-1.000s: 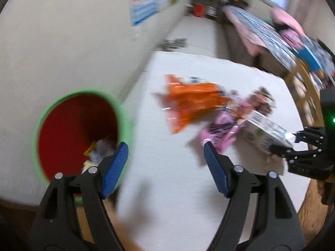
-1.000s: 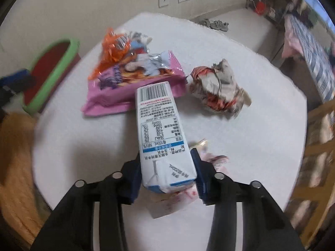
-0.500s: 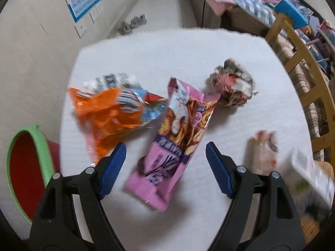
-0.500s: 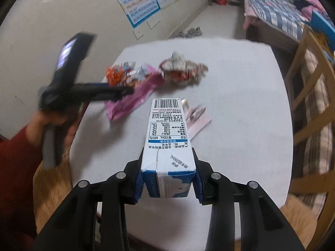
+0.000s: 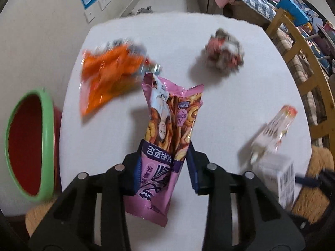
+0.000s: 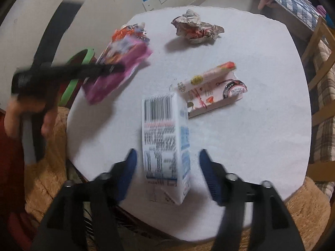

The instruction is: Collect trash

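Observation:
A pink snack bag (image 5: 165, 125) stands up between the blue pads of my left gripper (image 5: 164, 163), whose jaws are closing and pinch its lower end. In the right wrist view that left gripper (image 6: 113, 69) holds the bag (image 6: 125, 62) just off the white round table (image 6: 261, 125). My right gripper (image 6: 167, 155) is opening; the white milk carton (image 6: 165, 138) sits tilted between its jaws with a gap on each side. An orange bag (image 5: 108, 73), a crumpled paper ball (image 5: 224, 50) and a flattened pink wrapper box (image 6: 213, 87) lie on the table.
A red bin with a green rim (image 5: 45, 142) stands beside the table's left edge. A person's hand (image 6: 12, 113) in a red sleeve grips the left tool. A wooden chair (image 6: 318, 41) and a bed stand off to the right; tan carpet lies below.
My left gripper dropped onto the pink bag and closed on it, raising it from flat. My right gripper opened, and the milk carton no longer touches its pads.

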Demonstrator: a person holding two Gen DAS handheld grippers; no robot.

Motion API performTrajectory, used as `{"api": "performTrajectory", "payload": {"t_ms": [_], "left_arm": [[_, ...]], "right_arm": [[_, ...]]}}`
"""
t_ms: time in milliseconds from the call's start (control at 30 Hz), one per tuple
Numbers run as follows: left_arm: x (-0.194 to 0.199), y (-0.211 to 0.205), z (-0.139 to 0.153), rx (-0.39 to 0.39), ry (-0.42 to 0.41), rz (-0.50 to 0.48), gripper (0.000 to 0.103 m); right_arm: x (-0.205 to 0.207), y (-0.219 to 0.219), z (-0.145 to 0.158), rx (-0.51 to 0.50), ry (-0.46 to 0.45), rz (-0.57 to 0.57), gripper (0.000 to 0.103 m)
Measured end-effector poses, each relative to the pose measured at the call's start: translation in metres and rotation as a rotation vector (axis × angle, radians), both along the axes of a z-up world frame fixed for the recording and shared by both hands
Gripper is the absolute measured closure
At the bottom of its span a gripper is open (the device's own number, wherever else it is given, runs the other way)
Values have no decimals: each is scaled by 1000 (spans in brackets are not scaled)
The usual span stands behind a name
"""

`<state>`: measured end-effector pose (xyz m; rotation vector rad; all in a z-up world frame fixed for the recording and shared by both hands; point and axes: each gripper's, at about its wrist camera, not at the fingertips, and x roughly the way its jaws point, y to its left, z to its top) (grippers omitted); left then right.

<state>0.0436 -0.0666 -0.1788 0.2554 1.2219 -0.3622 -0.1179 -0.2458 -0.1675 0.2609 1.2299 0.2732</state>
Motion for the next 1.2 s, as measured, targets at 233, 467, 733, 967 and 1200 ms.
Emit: {"api": "performTrajectory", "payload": {"t_ms": [233,467,733,967,1200], "left_arm": [[-17,9,-7,-4,8,25,54],[-12,3,-22,11,29,20,52],[-21,21,-15,14,-21,92,75],[-26,47,37,-33,-154,168,75],[-32,61,73,-51,-216,213,75]], "right_arm": [[-1,-6,-2,-1,5,-25,40],[2,0,-11,11,19,-30,40],[5,2,-22,4,34,-71,57],[14,7,8,24,-44,-55,61],[33,26,42,50,-130,-5,61]]}}
